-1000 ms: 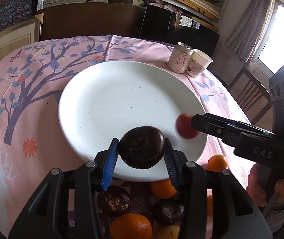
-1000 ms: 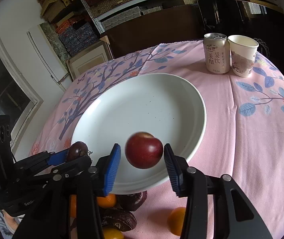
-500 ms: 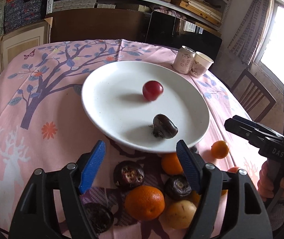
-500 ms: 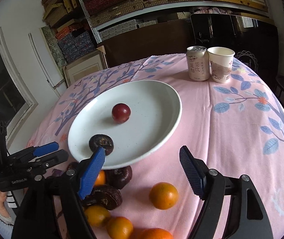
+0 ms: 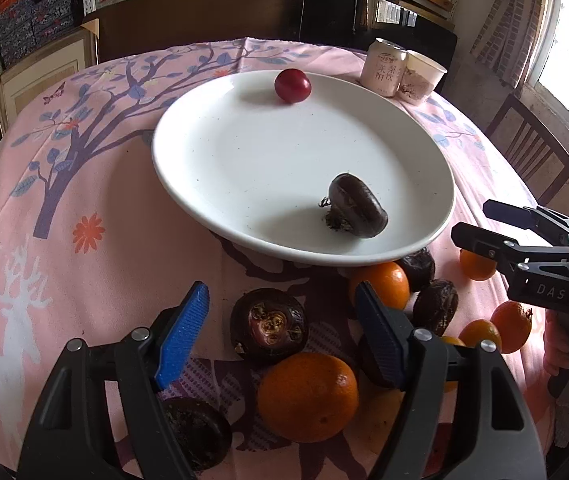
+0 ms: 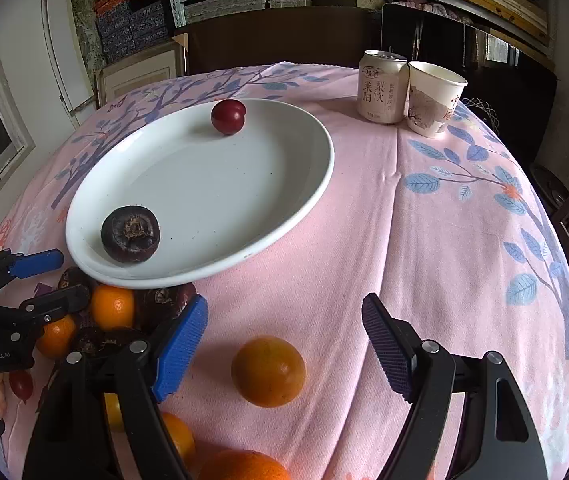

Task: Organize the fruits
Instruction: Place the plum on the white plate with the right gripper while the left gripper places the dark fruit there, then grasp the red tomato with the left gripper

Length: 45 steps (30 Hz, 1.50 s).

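A white plate holds a red plum at its far rim and a dark round fruit near its front rim. My left gripper is open and empty above another dark fruit and a large orange lying in front of the plate. My right gripper is open and empty over a lone orange on the pink cloth. Several oranges and dark fruits lie clustered by the plate's front edge.
A drink can and a paper cup stand behind the plate. The round table wears a pink tree-print cloth. A wooden chair stands at the right. Shelves and a dark cabinet fill the back.
Both grippers opened and let go: the dark fruit and the red plum now lie on the plate. Both grippers drew back and lowered over the loose fruit. The plum rolled toward the far rim.
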Each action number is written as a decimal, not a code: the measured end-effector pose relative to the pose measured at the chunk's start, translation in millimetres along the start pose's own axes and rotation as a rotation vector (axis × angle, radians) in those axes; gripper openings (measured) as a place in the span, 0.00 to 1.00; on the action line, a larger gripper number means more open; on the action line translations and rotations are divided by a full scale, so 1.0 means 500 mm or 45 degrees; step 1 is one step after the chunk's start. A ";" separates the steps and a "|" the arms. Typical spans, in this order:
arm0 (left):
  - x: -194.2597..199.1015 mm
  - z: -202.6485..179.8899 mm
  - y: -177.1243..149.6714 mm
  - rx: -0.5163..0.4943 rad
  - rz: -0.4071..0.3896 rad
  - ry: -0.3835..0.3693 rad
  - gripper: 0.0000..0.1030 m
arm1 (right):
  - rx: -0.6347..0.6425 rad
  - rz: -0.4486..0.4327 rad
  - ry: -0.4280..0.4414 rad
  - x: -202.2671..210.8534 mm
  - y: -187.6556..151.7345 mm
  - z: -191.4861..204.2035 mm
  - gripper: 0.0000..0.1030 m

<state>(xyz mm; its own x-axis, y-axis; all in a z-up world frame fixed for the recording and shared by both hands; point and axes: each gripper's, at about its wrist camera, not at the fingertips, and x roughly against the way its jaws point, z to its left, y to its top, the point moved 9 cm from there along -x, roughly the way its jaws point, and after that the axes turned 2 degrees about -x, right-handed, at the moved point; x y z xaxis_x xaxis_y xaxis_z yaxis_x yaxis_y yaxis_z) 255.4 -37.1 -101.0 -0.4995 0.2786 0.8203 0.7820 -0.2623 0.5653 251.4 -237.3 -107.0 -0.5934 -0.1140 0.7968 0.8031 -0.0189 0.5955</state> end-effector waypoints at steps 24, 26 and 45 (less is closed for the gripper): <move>0.009 0.054 0.018 0.146 -0.019 -0.067 0.75 | -0.078 -0.012 0.131 0.013 0.018 0.005 0.78; 0.040 0.068 0.003 0.151 -0.066 -0.029 0.81 | -0.108 -0.065 0.141 0.044 0.004 -0.006 0.78; 0.156 0.002 -0.218 -0.105 -0.118 0.046 0.82 | -0.217 -0.172 0.225 0.130 -0.124 -0.048 0.84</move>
<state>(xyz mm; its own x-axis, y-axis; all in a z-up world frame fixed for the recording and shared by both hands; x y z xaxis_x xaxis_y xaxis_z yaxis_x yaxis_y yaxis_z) 131.5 14.3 -98.9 -0.5826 0.2725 0.7657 0.6993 -0.3121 0.6431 164.4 -267.3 -94.5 -0.6892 -0.2703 0.6723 0.7237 -0.2110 0.6571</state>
